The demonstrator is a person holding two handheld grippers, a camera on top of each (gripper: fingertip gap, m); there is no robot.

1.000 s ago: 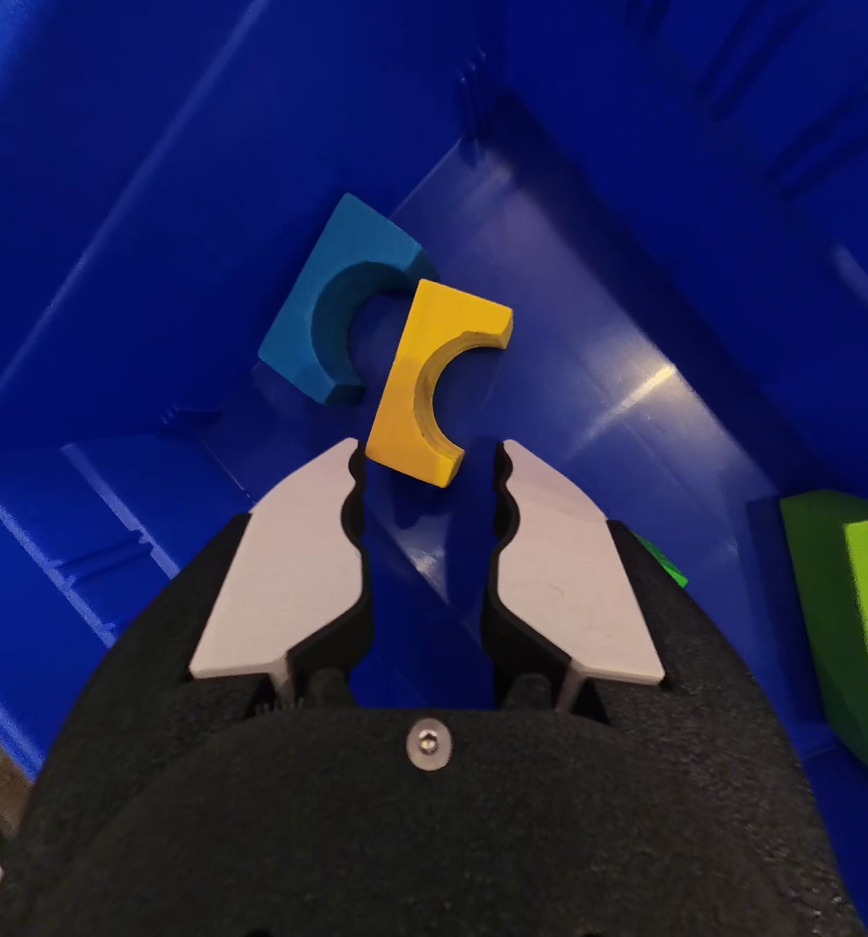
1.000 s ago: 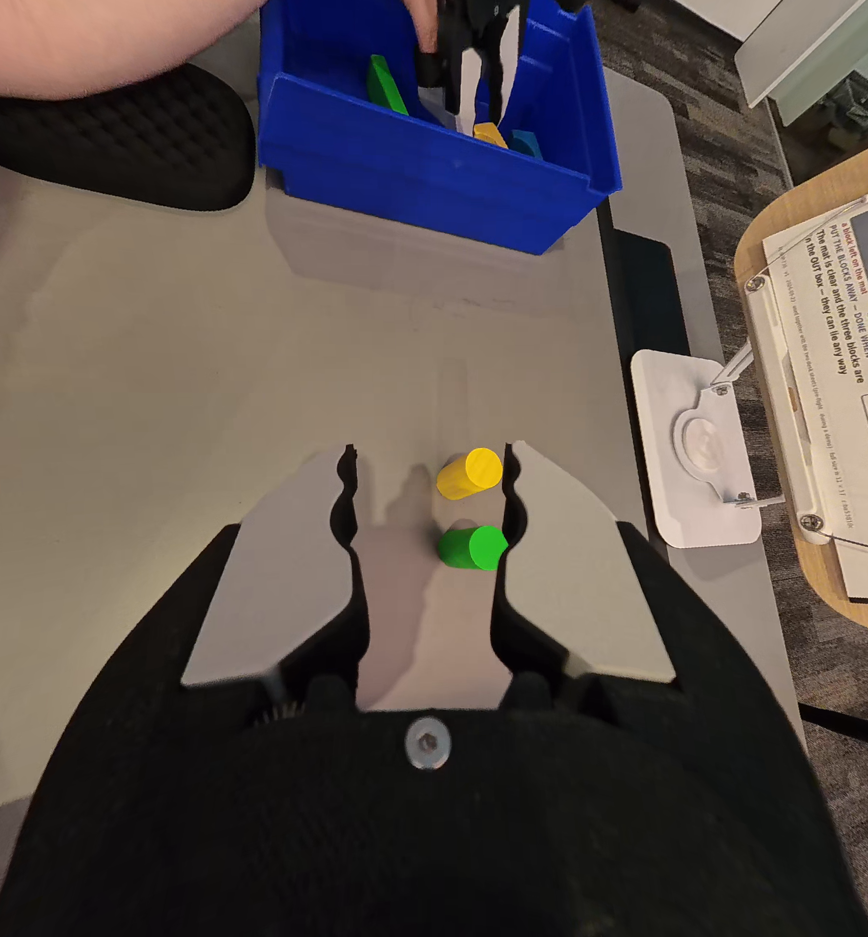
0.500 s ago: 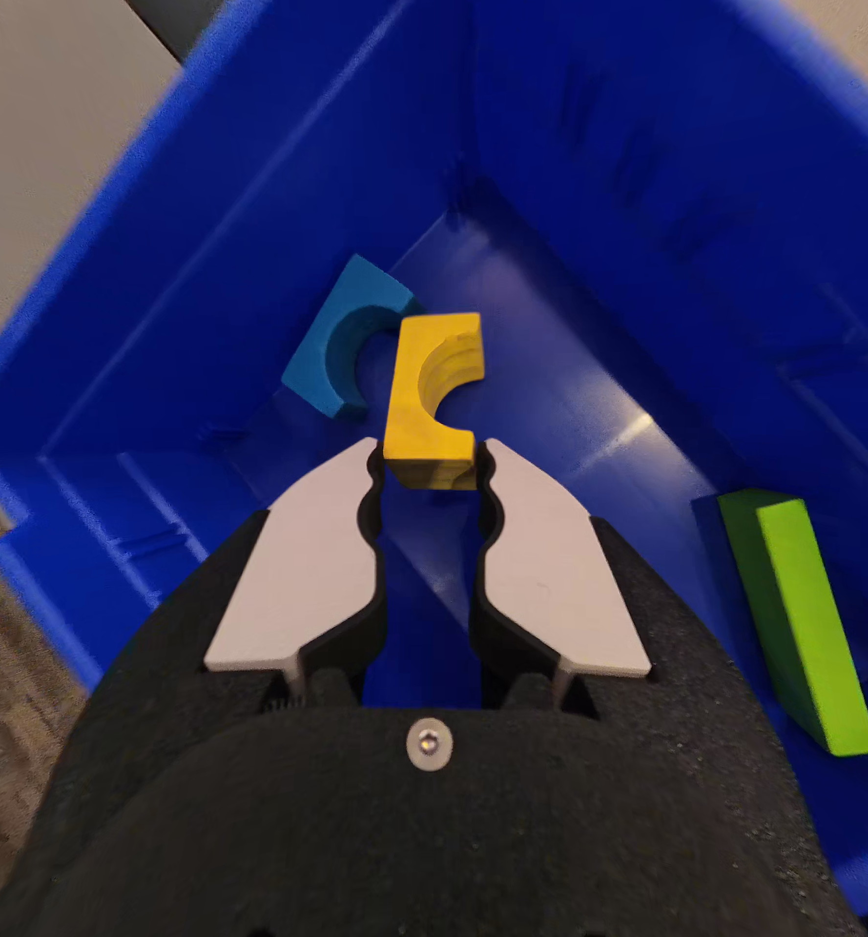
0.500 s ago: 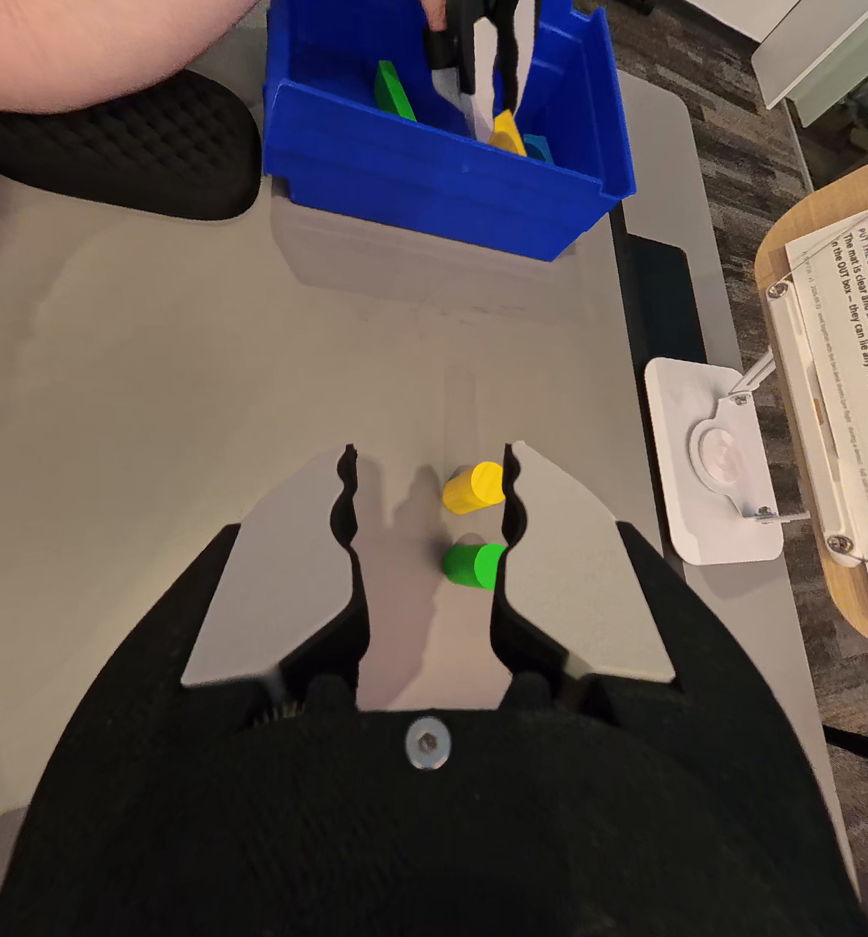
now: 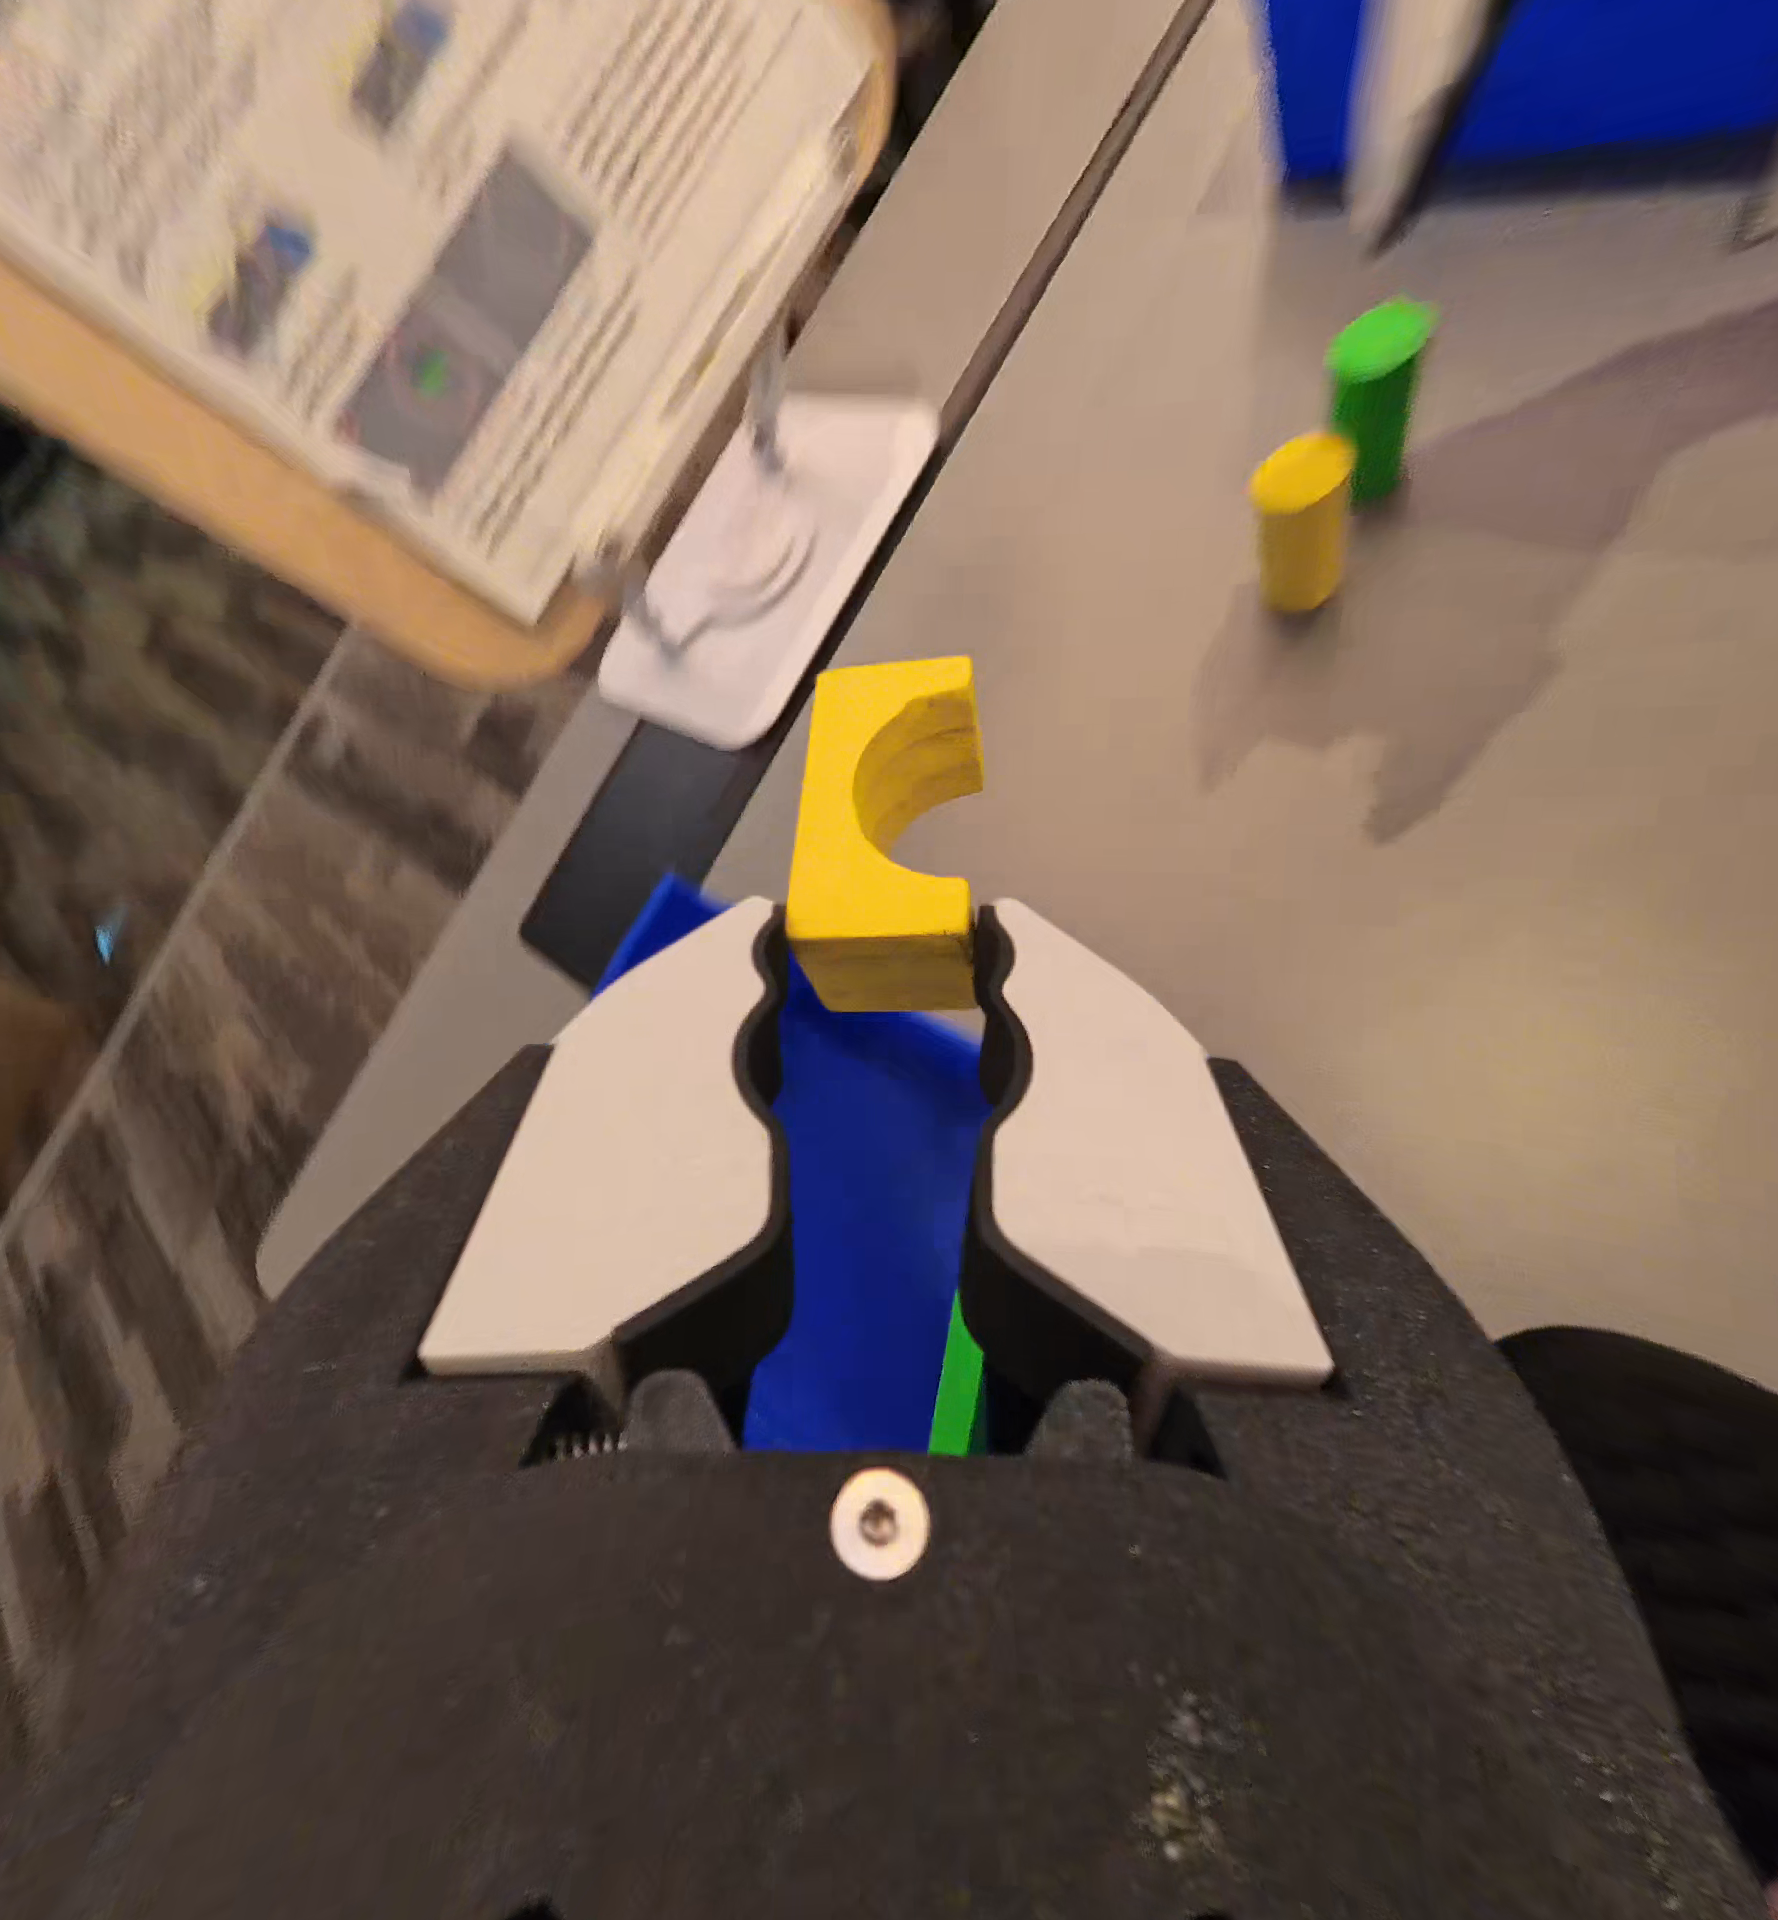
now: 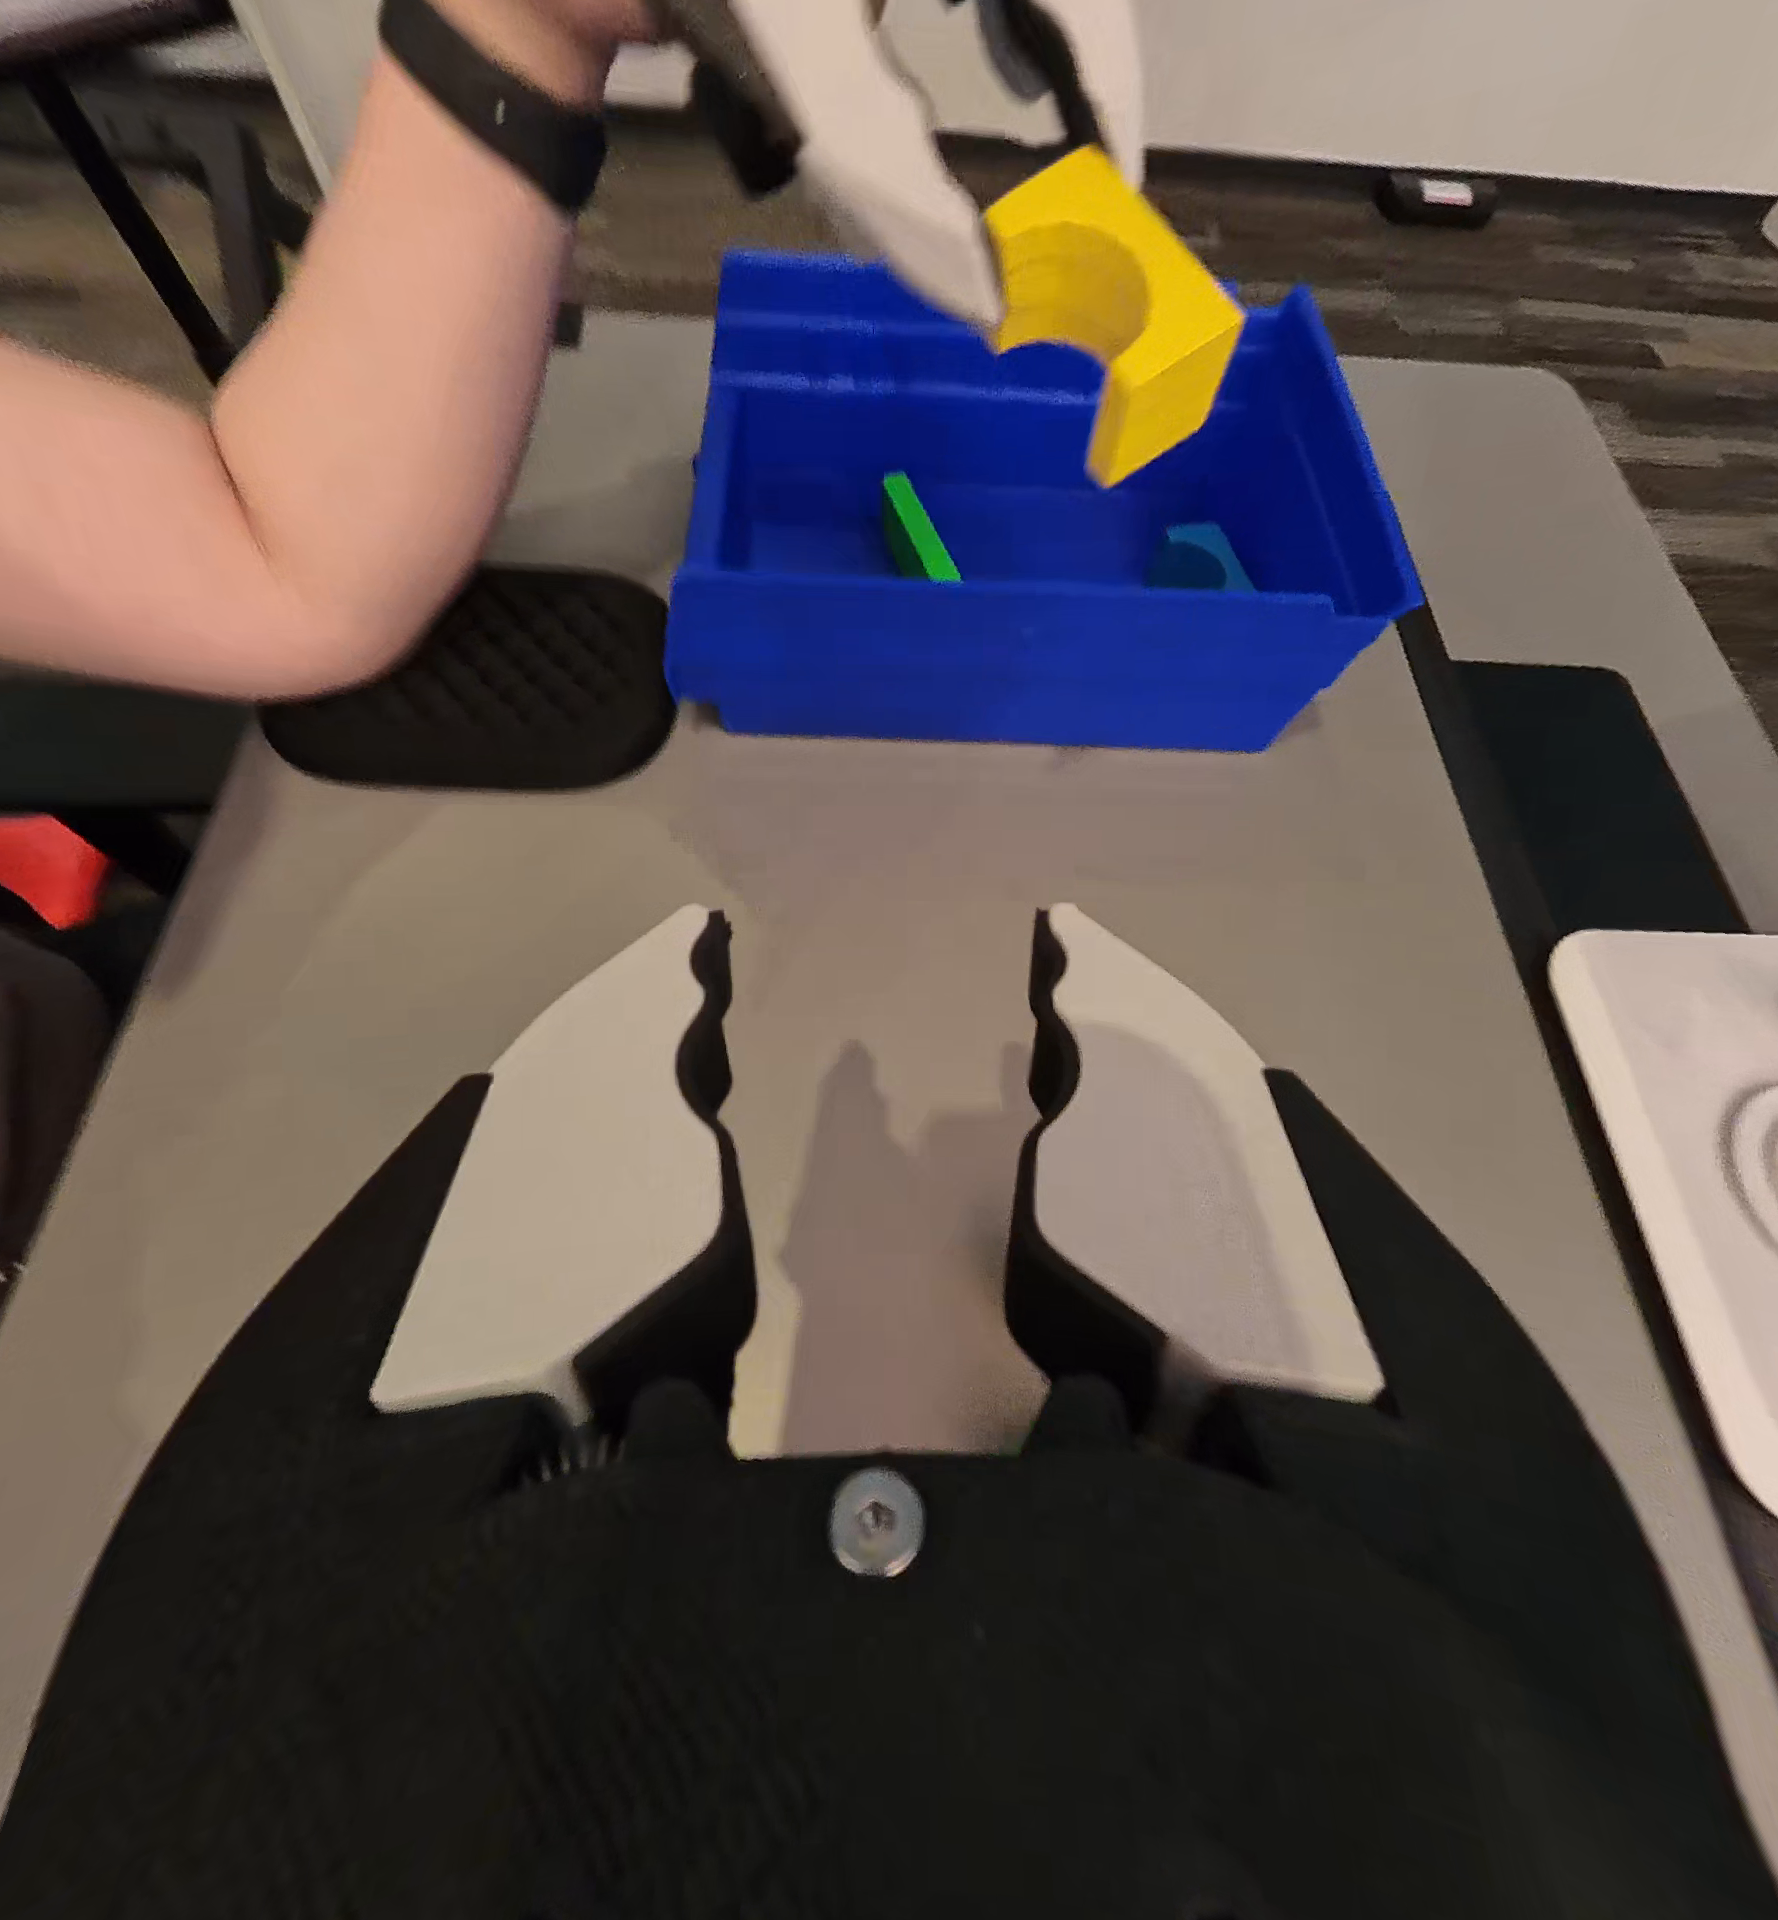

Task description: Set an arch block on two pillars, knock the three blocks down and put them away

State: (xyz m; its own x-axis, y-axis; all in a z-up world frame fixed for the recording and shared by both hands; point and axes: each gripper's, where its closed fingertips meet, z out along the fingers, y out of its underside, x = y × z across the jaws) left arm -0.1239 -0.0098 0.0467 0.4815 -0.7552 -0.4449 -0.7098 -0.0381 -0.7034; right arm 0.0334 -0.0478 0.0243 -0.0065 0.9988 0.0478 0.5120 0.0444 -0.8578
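Observation:
My left gripper (image 5: pixel 880 920) is shut on the yellow arch block (image 5: pixel 880 821) and holds it in the air above the blue bin (image 6: pixel 1020 655); the arch also shows in the right wrist view (image 6: pixel 1124 301). A yellow pillar (image 5: pixel 1300 520) and a green pillar (image 5: pixel 1375 400) stand upright close together on the grey table (image 5: pixel 1280 935). My right gripper (image 6: pixel 880 935) is open and empty above the table; the pillars do not show in its view.
The bin holds a green flat block (image 6: pixel 921 540) and a blue arch block (image 6: pixel 1202 556). A black pad (image 6: pixel 480 686) lies left of the bin. A white holder (image 6: pixel 1716 1164) lies at the table's right edge. A person's forearm (image 6: pixel 324 457) reaches over the left. My right fingertips sit around 20 cm from my left ones.
My left gripper closed on the yellow arch in the bin and lifted it out, swinging toward the pillars. My right gripper tilted up, so the pillars left its view.

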